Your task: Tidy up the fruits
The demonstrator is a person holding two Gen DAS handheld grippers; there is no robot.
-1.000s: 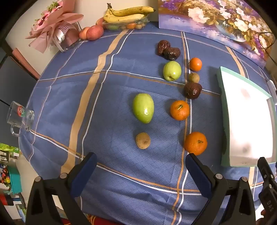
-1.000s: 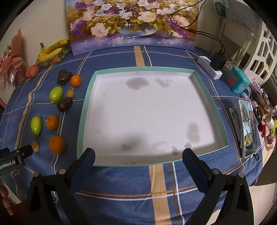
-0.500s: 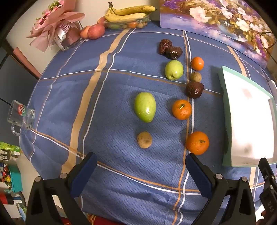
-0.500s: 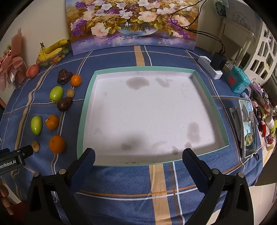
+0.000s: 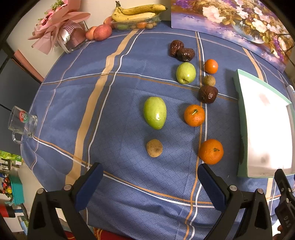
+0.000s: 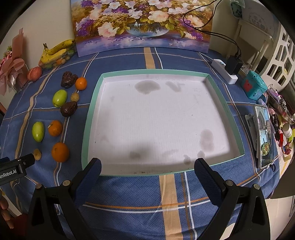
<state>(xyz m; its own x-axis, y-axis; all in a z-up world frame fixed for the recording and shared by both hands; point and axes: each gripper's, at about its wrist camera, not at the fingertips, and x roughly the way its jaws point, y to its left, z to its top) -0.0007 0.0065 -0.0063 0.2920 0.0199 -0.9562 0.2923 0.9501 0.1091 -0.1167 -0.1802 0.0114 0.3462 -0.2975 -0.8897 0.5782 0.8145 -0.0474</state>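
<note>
Loose fruit lies on the blue cloth left of a white tray with a green rim point(image 6: 92, 103) point(image 5: 239, 103). Nearest my left gripper point(image 5: 149, 175) are a small brown fruit point(image 5: 154, 148) and an orange point(image 5: 211, 151). Beyond them lie a long green fruit point(image 5: 154, 112), a second orange point(image 5: 194, 115), a dark wrinkled fruit point(image 5: 208, 94), a green apple point(image 5: 185, 73), a small orange point(image 5: 211, 66) and two dark fruits point(image 5: 181, 51). The left gripper is open and holds nothing. My right gripper point(image 6: 147, 169) is open over the tray's near edge, also holding nothing.
Bananas on a clear box point(image 5: 136, 16), red apples point(image 5: 102, 32) and a pink bouquet point(image 5: 59, 31) sit at the back. A glass mug point(image 5: 22, 123) stands at the left table edge. A flower painting point(image 6: 142, 25), power strip point(image 6: 225, 72), teal box point(image 6: 255, 85) and phone point(image 6: 263, 138) lie around the tray.
The left wrist view has drifted slightly, so the fruit sits a little further right and lower in frame. The right gripper and the fruit have not moved.
</note>
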